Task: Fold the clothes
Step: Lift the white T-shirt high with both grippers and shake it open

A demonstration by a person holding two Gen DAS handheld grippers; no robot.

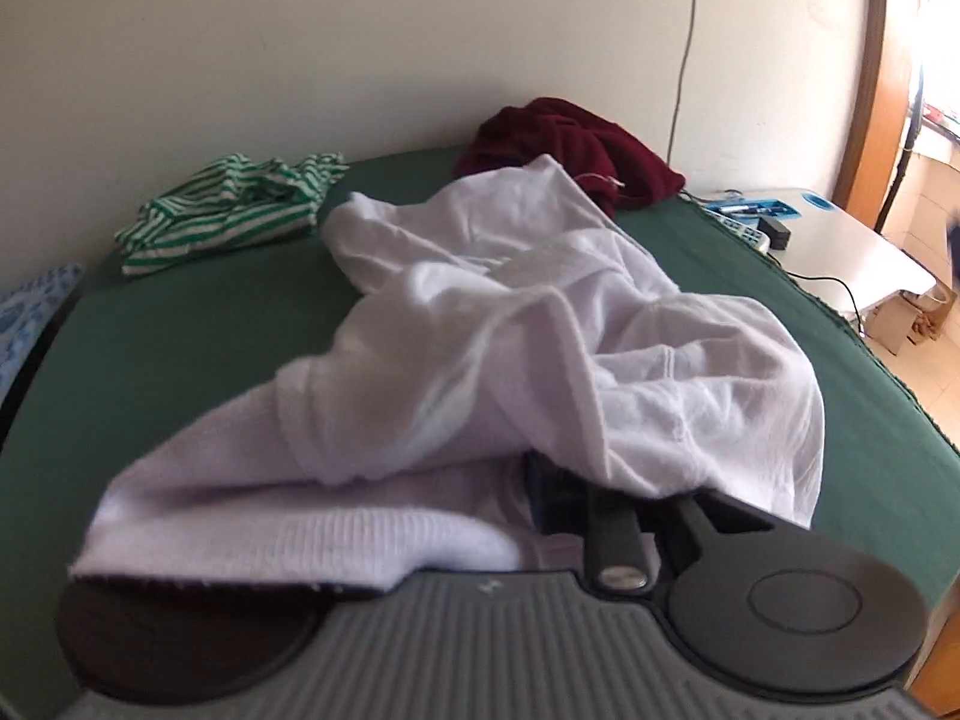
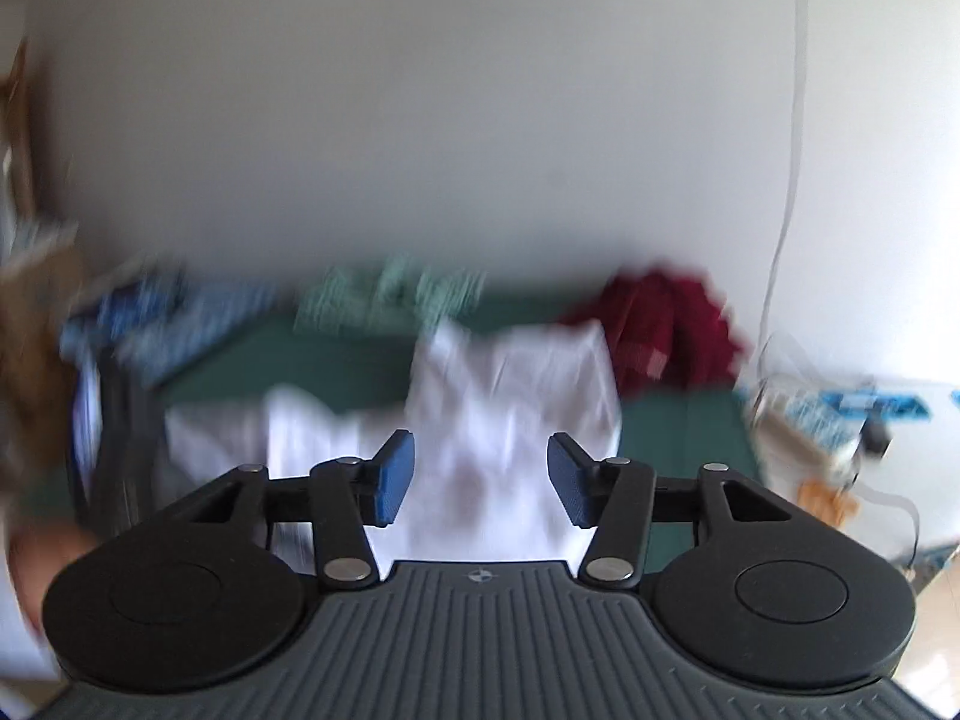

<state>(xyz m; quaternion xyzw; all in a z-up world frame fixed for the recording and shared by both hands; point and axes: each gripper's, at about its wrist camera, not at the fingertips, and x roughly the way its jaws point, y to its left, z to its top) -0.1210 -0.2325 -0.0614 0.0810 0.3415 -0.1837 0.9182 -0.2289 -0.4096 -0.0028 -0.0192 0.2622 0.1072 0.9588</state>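
The left gripper (image 1: 540,480) is buried under the white shirt (image 1: 480,312) (its jaws hidden, so I cannot tell their state). The right gripper (image 2: 480,477) stands spread and empty above it.

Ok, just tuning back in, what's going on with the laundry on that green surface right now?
A person with a gripper in each hand is working on a white garment lying crumpled on the green-covered surface. The left gripper is buried under its near edge, cloth draped over the fingers, so a grip cannot be confirmed. The right gripper is open and empty above the same garment. A green striped garment and a dark red one lie unfolded by the wall.
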